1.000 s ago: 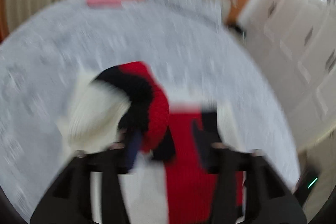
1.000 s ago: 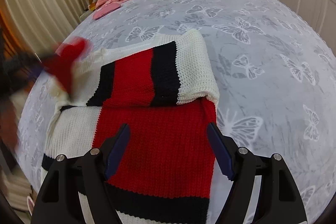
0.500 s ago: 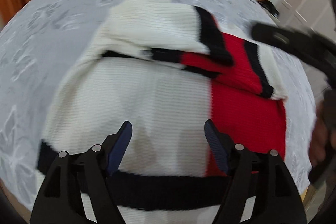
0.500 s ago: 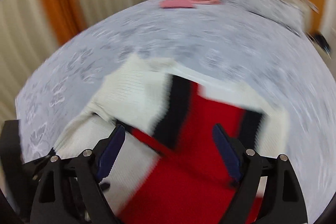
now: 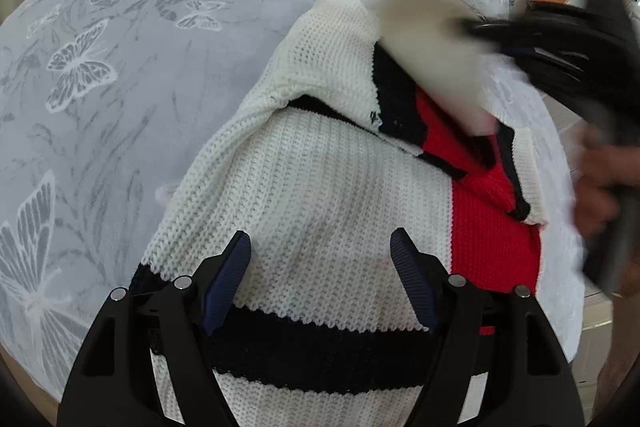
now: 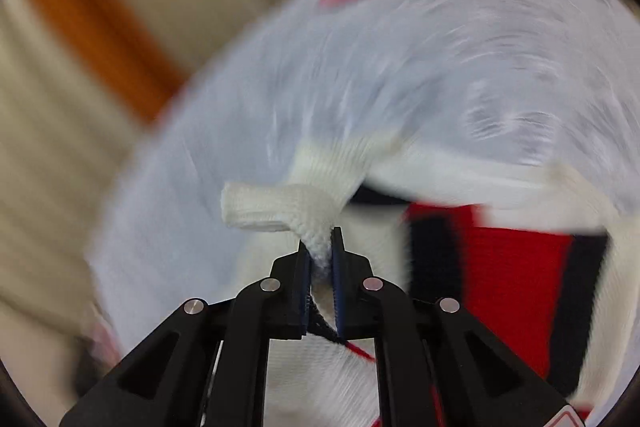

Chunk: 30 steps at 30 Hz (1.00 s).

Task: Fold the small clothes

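Right tool [image 6: 321, 259] closing, pinching white sweater cuff [image 6: 288, 207].

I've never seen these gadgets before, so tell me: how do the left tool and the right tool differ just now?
The left tool has its jaws spread wide, while the right tool is closing its jaws on a fold of the sweater.
The left tool holds nothing and hangs over the sweater's white panel; the right tool has white knit pinched between its pads.
The left view is sharp; the right view is blurred.
Both are black with dark blue pads, over the same bed.
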{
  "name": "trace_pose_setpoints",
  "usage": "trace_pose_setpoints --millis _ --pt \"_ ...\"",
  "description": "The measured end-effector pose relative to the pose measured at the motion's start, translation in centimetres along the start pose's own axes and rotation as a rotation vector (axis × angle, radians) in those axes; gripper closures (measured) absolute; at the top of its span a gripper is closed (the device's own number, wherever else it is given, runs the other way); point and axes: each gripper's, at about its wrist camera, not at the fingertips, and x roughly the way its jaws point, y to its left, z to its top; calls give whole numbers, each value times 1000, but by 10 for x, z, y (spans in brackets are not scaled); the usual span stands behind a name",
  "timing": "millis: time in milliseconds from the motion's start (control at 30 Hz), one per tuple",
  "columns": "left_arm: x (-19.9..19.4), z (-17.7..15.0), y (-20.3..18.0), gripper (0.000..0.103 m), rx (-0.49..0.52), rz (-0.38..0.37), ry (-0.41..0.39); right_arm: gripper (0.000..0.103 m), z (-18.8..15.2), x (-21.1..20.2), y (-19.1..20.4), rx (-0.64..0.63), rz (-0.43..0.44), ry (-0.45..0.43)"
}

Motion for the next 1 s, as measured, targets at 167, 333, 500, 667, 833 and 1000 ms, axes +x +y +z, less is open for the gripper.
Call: trace_pose_setpoints --millis 167,333,500,667,833,1000 --pt "10 26 -1 27 -121 -145 -1 93 -59 -74 -115 232 -265 -88" --pt "52 61 14 26 -413 -225 7 87 -101 -63 -190 427 -257 -5" --pt "68 84 28 37 -571 -200 -45 57 -93 -60 -193 445 -200 -46" --pt "45 100 26 95 -491 -96 -174 95 -64 -68 -164 341 -155 -97" --pt "26 106 32 95 -425 -51 -248 96 -46 -98 -128 165 -137 -213" --pt "63 86 45 93 -428 4 -147 97 -93 -43 -194 334 -190 0"
